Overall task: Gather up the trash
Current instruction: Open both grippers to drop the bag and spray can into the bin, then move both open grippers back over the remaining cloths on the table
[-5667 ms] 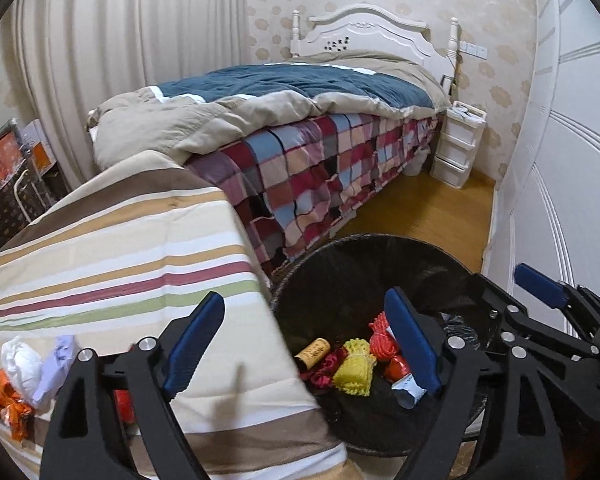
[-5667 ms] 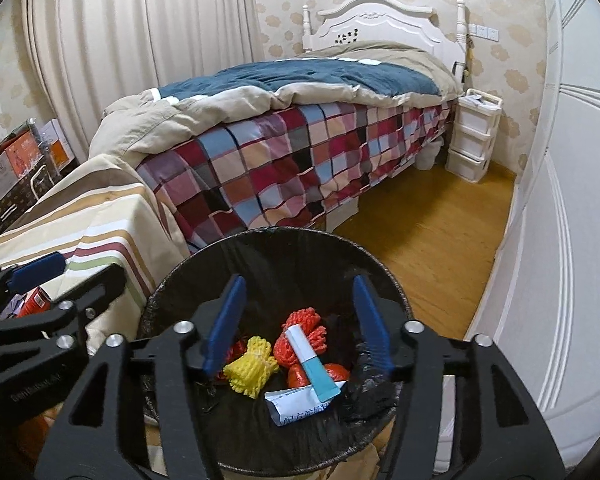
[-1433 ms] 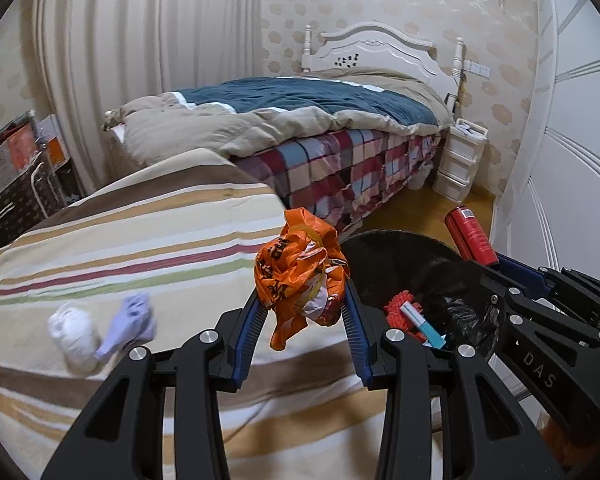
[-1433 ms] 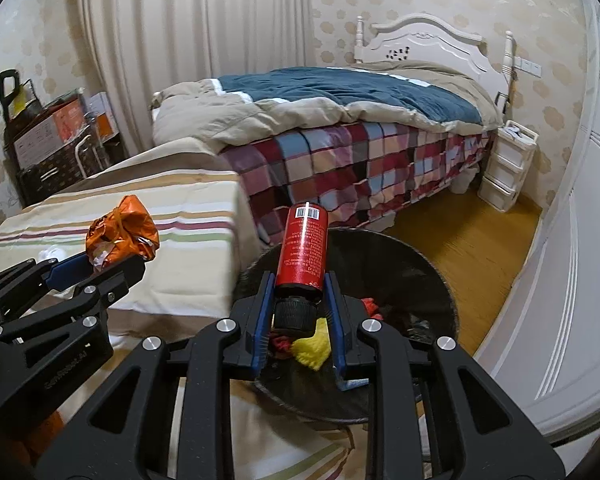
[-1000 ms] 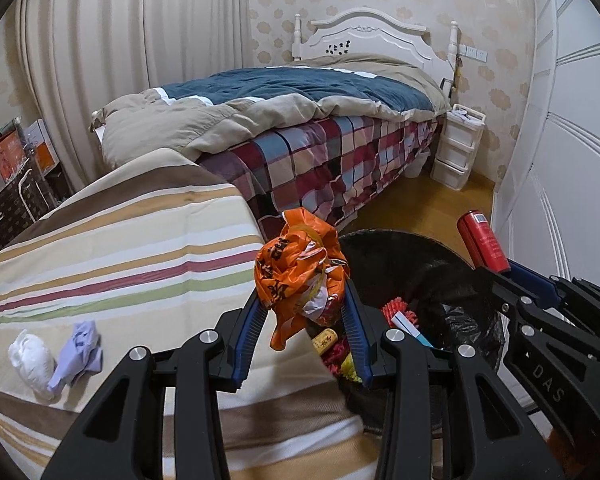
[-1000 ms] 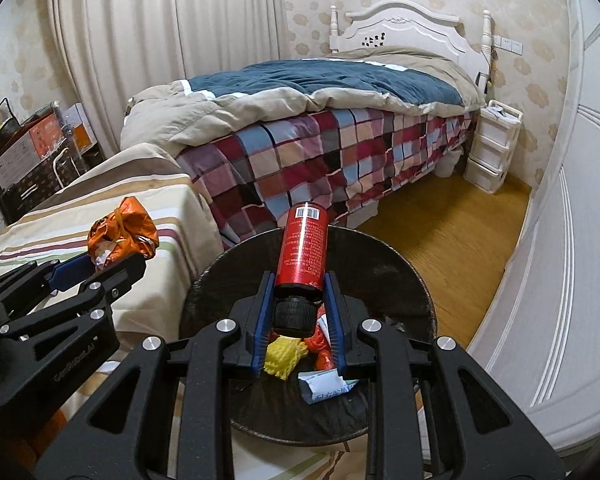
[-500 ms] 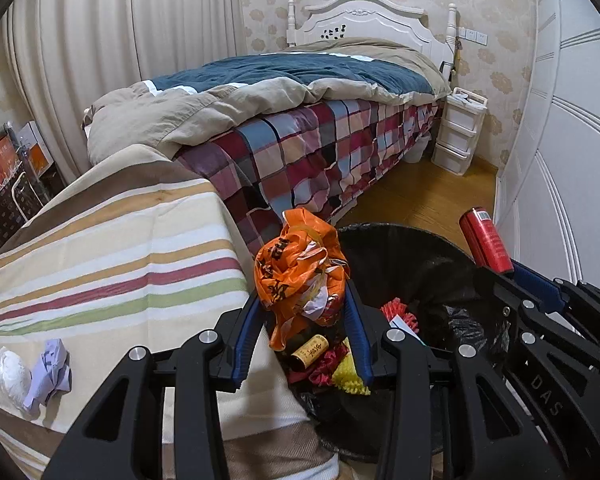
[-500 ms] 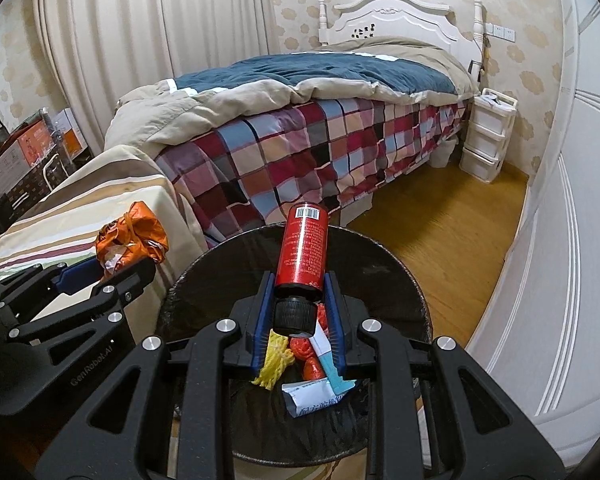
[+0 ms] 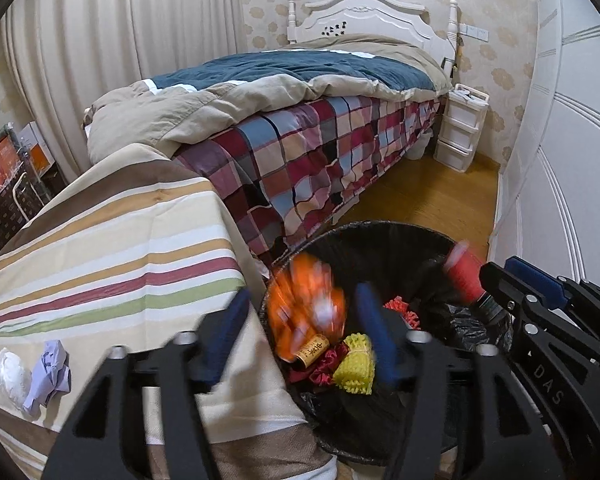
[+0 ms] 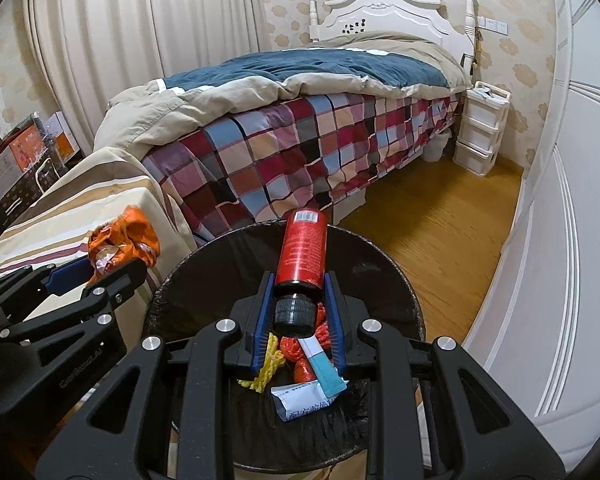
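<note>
We are holding both tools angled downward over the black-lined trash bin [image 9: 380,236].

Left hand-held gripper [image 9: 300,336]: its jaws have just been opening and are now standing apart. The orange snack wrapper [image 9: 306,308] is sitting between the blue fingers [image 9: 370,328], blurred, nearer the left one; we are seeing no pad pressing on it. It is hanging over the near left rim of the bin. Just below the fingertips, inside the bin, are lying a cork [image 9: 314,348], a yellow ridged piece [image 9: 356,364] and red trash.

Right hand-held gripper [image 10: 298,312]: jaws are drawn together, clamping the red spray can [image 10: 302,252] at its black cap end. The can is pointing forward and away from the tool, lying over the bin opening. Beneath the fingers a teal-and-white tube [image 10: 320,364] and a crumpled white packet [image 10: 304,400] are resting in the bin.

To the left of the left tool, on the striped-cloth surface [image 9: 112,248], a white paper wad [image 9: 8,372] and a lilac paper wad [image 9: 48,376] are lying side by side, touching, well apart from the bin.
</note>
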`<act>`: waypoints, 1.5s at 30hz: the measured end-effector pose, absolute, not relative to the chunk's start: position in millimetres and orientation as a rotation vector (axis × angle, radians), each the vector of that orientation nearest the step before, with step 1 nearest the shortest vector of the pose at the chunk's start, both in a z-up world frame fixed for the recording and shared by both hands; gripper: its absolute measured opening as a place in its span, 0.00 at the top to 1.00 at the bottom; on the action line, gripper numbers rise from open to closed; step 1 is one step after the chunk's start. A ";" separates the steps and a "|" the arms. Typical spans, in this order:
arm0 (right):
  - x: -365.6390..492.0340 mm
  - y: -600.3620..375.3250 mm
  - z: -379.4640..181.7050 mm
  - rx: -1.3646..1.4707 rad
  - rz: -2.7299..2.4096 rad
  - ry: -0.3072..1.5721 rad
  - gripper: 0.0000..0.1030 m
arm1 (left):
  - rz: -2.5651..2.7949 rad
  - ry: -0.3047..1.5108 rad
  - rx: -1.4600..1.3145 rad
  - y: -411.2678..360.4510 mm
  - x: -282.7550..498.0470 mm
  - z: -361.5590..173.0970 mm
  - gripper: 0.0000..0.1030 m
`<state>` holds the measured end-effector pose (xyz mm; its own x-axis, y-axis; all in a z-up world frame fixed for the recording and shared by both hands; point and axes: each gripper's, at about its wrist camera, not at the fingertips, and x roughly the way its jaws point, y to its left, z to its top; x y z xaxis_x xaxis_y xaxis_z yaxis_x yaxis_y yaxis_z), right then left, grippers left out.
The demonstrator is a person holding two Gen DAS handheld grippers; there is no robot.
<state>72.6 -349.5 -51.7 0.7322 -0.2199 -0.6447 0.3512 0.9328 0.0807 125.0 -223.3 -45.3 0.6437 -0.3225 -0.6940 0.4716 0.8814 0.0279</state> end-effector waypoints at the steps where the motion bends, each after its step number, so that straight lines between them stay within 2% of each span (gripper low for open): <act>1: 71.2 -350.2 -51.7 0.204 -0.322 0.679 0.76 | -0.453 0.741 0.208 -221.5 125.1 -44.3 0.34; 6: 68.7 -351.9 -51.0 0.201 -0.343 0.670 0.73 | -0.441 0.737 0.208 -218.9 123.3 -43.4 0.24; 8: 65.9 -351.1 -49.0 0.195 -0.358 0.655 0.60 | -0.437 0.737 0.201 -216.5 123.0 -43.0 0.21; 12: 62.5 -350.1 -45.4 0.188 -0.377 0.639 0.50 | -0.428 0.739 0.195 -213.1 121.4 -41.7 0.19; 14: 59.5 -349.9 -43.0 0.187 -0.387 0.630 0.41 | -0.414 0.738 0.195 -209.6 119.7 -40.6 0.17; 19: 53.5 -348.6 -36.5 0.189 -0.401 0.623 0.32 | -0.389 0.729 0.185 -195.4 114.0 -34.0 0.16; 29: 37.2 -321.7 -28.1 0.191 -0.371 0.614 0.23 | -0.324 0.716 0.148 -141.3 93.2 -23.1 0.14; 45: 45.1 -221.4 -34.1 0.120 -0.168 0.659 0.23 | -0.067 0.764 0.060 -10.3 91.4 -36.4 0.14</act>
<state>45.1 -221.4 -34.1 0.7780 -0.1171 -0.6172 0.1930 0.9795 0.0575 91.4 -10.3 -36.4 0.7205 -0.0385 -0.6924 0.0819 0.9962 0.0297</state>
